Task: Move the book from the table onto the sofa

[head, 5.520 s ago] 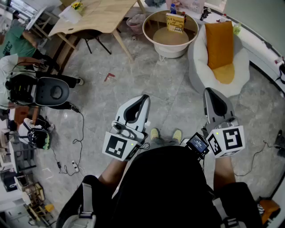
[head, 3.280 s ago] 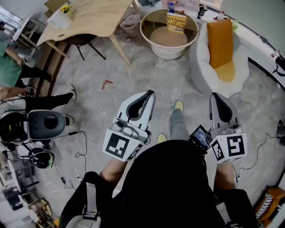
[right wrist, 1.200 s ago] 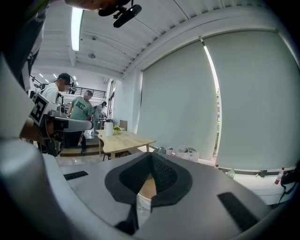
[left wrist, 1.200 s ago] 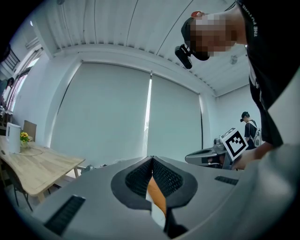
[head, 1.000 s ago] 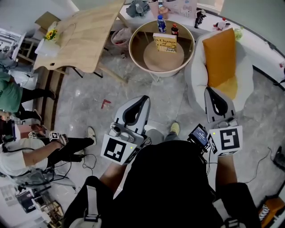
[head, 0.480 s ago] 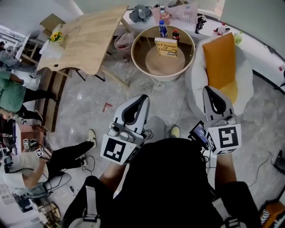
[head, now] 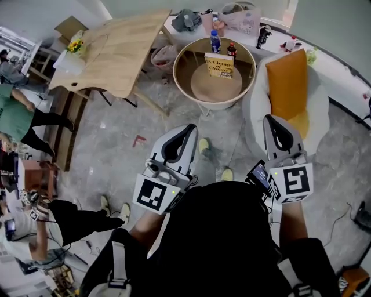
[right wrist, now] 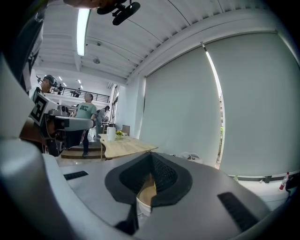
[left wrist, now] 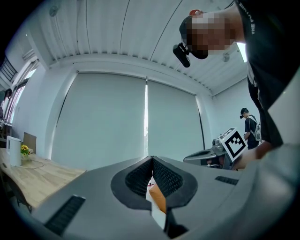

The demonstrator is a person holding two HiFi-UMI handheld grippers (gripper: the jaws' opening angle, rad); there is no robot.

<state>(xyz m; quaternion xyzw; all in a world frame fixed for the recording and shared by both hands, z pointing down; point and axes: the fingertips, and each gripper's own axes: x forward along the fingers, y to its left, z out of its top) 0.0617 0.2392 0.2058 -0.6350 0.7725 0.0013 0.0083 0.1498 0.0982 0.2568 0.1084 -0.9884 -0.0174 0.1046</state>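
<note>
A yellow-covered book (head: 220, 65) stands propped on the round, rimmed table (head: 186, 78) at the top of the head view. Just right of it is the white sofa (head: 259, 101) with an orange cushion (head: 287, 78). My left gripper (head: 189, 126) (left wrist: 152, 159) is held level in front of my body, well short of the table, jaws shut and empty. My right gripper (head: 271, 118) (right wrist: 151, 154) is also shut on nothing, its tip over the sofa's near edge. A slice of orange cushion (left wrist: 158, 201) shows below the left jaws.
Two bottles (head: 215, 42) stand on the round table behind the book. A wooden table (head: 116, 46) with a flower pot is at the upper left. People stand and sit at the left edge (head: 23, 116). Bags and toys line the ledge (head: 240, 17) behind. My feet (head: 203, 145) are on grey floor.
The round table, book and sofa have come lower and nearer in the head view as I step forward. Both grippers stay shut in the same pose. People at the left have shifted.
</note>
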